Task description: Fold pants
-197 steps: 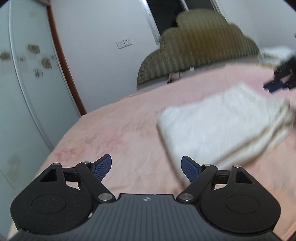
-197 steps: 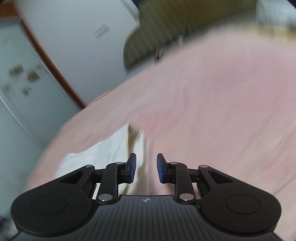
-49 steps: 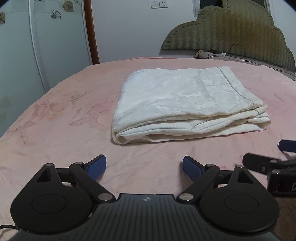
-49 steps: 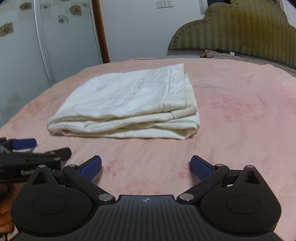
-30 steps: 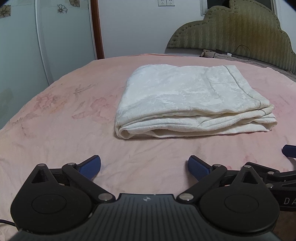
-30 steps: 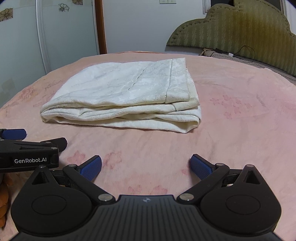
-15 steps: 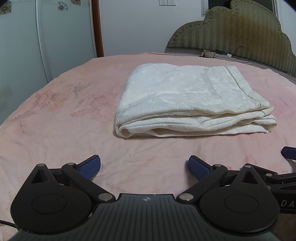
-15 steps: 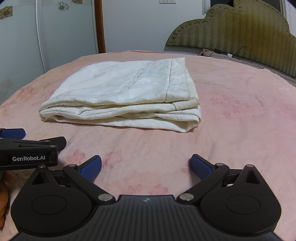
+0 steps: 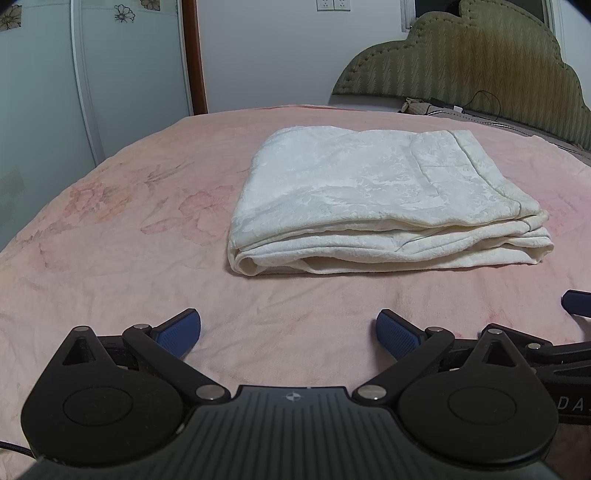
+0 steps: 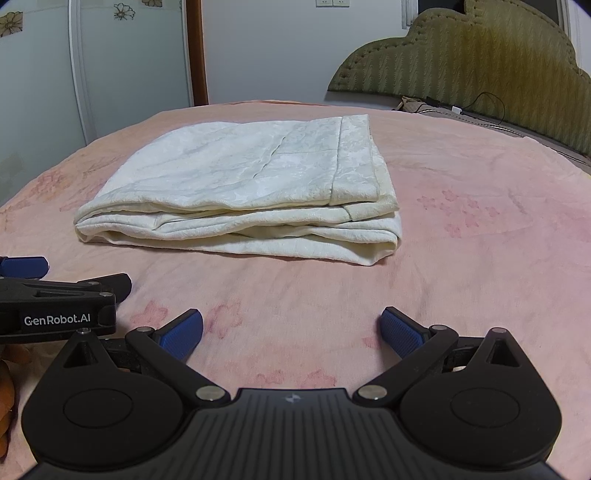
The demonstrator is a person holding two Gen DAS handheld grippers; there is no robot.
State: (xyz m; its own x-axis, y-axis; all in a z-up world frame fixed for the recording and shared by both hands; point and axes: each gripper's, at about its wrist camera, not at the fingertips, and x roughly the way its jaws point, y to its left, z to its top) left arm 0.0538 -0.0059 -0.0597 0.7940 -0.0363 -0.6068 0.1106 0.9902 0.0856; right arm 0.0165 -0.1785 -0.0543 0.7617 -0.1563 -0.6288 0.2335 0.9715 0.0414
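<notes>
Left wrist view. Left gripper [image 9: 289, 331] low at 6 o'clock, blue pads [image 9: 179, 330] spread wide, nothing between them, just above pink bed [image 9: 110, 229]. Pants [image 9: 380, 195] folded into a flat cream stack, at 12 to 1 o'clock from the gripper, well apart from it, resting on the bed. Layered fold edges facing the camera, rounded fold at the stack's 9 o'clock end. Right gripper [image 9: 576, 325] poking in at 3 o'clock, one blue tip and black linkage visible, spread not readable from here. Green headboard [image 9: 480, 62] at 1 o'clock behind the bed, cable [image 9: 487, 99] draped along its base. Wardrobe [image 9: 92, 74] with flower decals at 10 o'clock, brown post [image 9: 194, 55] beside it, sockets [image 9: 332, 4] on the wall at 12.

Right wrist view. Right gripper [image 10: 291, 332] at 6 o'clock, pads [image 10: 400, 334] likewise wide apart and empty, above the bed [image 10: 480, 229]. Pants [image 10: 251, 192] at 11 to 12 o'clock, near but not touched, hem band along the stack's 3 o'clock edge. Left gripper [image 10: 55, 291] at 9 o'clock, side-on, white lettering on its body. Headboard [image 10: 480, 62] at 1 o'clock, wardrobe [image 10: 92, 74] at 10.
</notes>
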